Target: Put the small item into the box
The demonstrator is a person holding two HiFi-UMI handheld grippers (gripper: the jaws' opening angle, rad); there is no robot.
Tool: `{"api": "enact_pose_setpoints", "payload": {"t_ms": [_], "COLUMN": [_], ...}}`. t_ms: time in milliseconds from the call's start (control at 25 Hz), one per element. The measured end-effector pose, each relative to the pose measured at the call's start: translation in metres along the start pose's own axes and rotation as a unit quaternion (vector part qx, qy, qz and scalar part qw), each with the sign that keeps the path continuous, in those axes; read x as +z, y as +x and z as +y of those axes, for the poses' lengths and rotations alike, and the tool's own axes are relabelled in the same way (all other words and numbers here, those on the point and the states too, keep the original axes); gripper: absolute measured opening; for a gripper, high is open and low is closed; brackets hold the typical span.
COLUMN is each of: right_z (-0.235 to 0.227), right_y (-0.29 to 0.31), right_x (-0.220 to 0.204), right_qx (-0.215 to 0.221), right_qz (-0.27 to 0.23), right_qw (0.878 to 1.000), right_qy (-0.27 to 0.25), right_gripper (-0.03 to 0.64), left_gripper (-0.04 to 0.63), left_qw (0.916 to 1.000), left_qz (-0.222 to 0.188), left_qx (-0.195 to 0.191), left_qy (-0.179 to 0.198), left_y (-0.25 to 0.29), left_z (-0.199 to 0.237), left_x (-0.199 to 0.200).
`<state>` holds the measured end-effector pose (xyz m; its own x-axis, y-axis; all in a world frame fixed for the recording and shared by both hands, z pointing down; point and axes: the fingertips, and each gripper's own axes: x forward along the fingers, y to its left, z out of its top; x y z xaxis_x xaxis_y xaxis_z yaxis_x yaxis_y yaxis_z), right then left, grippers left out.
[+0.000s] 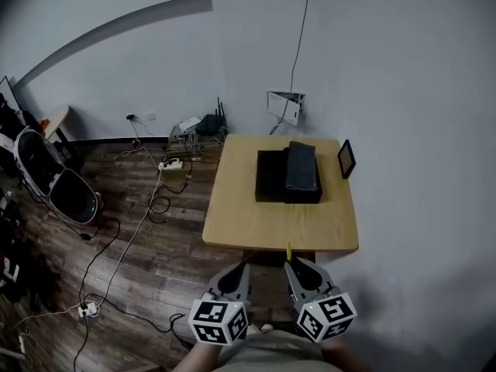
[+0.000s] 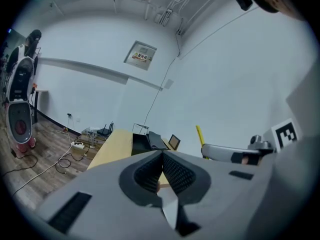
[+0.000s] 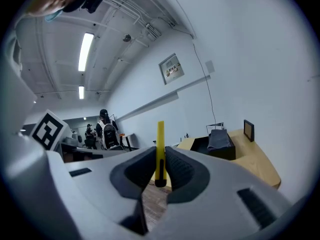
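Note:
A thin yellow stick-like item (image 3: 160,149) stands upright between the jaws of my right gripper (image 3: 160,156), which is shut on it. In the head view the yellow item (image 1: 288,250) pokes out of the right gripper (image 1: 291,267) just short of the table's near edge. A black box (image 1: 273,177) lies mid-table with a grey piece (image 1: 301,167) across its right half; the box (image 3: 216,145) also shows ahead of the right jaws. My left gripper (image 1: 242,270) hangs beside the right one, its jaws (image 2: 162,156) shut with nothing between them.
The wooden table (image 1: 240,219) stands against the right wall. A small black frame (image 1: 346,159) stands at its right edge. Cables and a power strip (image 1: 170,163) lie on the wooden floor to the left, with a black and white stroller-like object (image 1: 54,180) farther left.

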<state>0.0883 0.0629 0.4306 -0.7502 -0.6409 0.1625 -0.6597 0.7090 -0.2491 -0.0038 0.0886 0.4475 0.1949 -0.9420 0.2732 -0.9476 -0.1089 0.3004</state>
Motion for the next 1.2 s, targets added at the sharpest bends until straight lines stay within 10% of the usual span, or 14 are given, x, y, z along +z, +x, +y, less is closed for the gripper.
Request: {"api": "enact_pose_setpoints", "payload": {"t_ms": [1200], "right_z": [-0.041], "right_y": [0.053], "right_x": [0.003], "right_qx": [0.000], "right_qz": [0.019], "right_qw": [0.999], "right_qy": [0.026], "right_gripper": [0.049], "left_gripper": [0.003], "left_qw": [0.9997], "left_qz": [0.016], "left_qx": [0.004], "left_qy": [-0.017], "left_y": [0.064], "left_z": [0.028], "left_x": [0.009]}}
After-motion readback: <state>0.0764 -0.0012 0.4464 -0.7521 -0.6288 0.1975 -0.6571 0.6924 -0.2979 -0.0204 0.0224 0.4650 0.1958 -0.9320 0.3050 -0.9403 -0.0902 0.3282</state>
